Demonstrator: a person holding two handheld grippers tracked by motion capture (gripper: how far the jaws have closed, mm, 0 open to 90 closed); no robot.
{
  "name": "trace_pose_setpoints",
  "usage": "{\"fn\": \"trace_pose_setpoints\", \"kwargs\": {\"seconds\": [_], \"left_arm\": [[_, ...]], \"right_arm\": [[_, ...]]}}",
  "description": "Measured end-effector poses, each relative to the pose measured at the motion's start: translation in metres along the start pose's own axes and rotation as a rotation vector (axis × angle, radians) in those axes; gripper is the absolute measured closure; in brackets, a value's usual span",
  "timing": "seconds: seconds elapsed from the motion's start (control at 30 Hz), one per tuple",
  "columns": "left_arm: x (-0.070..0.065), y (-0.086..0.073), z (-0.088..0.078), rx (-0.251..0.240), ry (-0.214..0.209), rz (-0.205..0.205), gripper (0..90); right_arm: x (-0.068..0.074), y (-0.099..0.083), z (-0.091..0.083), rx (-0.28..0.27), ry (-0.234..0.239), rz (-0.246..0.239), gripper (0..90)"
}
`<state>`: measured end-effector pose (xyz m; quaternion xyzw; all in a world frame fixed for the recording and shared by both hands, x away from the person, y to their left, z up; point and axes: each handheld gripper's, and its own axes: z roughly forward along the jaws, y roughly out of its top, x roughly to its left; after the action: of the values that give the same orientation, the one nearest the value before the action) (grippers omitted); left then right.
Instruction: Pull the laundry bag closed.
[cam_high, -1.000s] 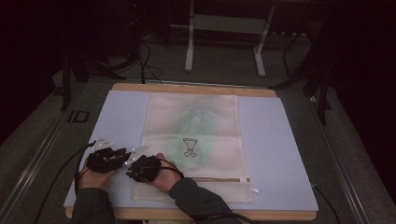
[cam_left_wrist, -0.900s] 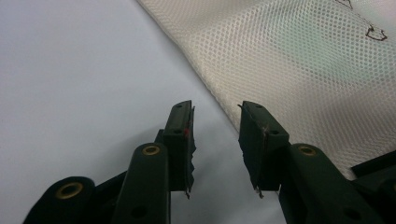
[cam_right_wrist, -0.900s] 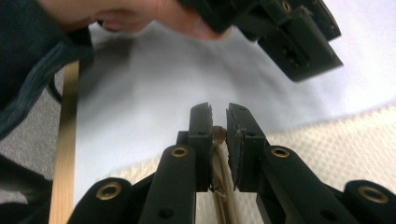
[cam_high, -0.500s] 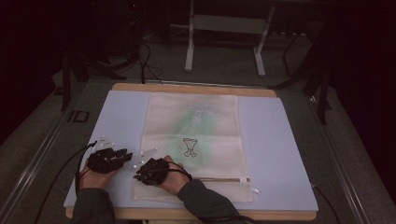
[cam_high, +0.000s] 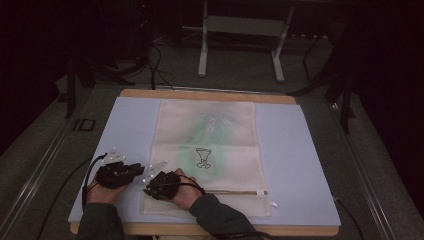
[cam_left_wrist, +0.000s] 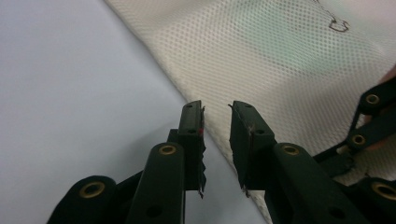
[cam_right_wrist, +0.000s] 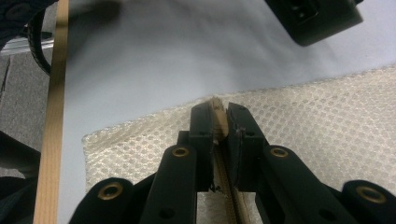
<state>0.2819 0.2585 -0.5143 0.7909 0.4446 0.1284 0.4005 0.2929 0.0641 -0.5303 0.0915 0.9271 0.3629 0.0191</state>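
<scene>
While right gripper (cam_right_wrist: 219, 122) stays clamped on zipper end (cam_right_wrist: 218, 112) to anchor mesh bag (cam_high: 210, 150), left gripper (cam_left_wrist: 216, 122), jaws just closing, unclenched, straddles bag edge (cam_left_wrist: 210, 135), probably for counter-hold.

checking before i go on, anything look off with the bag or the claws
Nothing stands out. The mesh bag lies flat and square on the mat. The right claw is shut on its zipper end; the left claw, jaws just closing, straddles the bag's edge.
</scene>
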Motion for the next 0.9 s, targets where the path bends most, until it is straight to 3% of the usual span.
{"fn": "trace_pose_setpoints", "kwargs": {"seconds": [0.17, 0.4, 0.53, 0.7, 0.9], "left_arm": [[-0.005, -0.001, 0.001, 0.023, -0.036, 0.015, 80.8], [-0.009, -0.002, 0.007, 0.074, -0.097, 0.03, 88.8], [-0.008, -0.004, 0.014, 0.142, -0.099, 0.03, 89.1], [-0.012, -0.003, 0.018, 0.156, -0.121, 0.05, 89.1], [-0.016, -0.004, 0.019, 0.187, -0.102, 0.077, 89.1]], "right_arm": [[0.001, 0.0, 0.0, 0.002, -0.01, -0.02, 81.6], [0.001, -0.002, 0.0, -0.009, -0.01, -0.005, 81.6], [0.001, -0.001, 0.0, -0.003, -0.001, 0.004, 81.6], [0.001, -0.002, 0.0, -0.005, -0.001, 0.006, 81.5], [0.001, -0.002, 0.0, -0.007, -0.003, 0.007, 81.6]]}}
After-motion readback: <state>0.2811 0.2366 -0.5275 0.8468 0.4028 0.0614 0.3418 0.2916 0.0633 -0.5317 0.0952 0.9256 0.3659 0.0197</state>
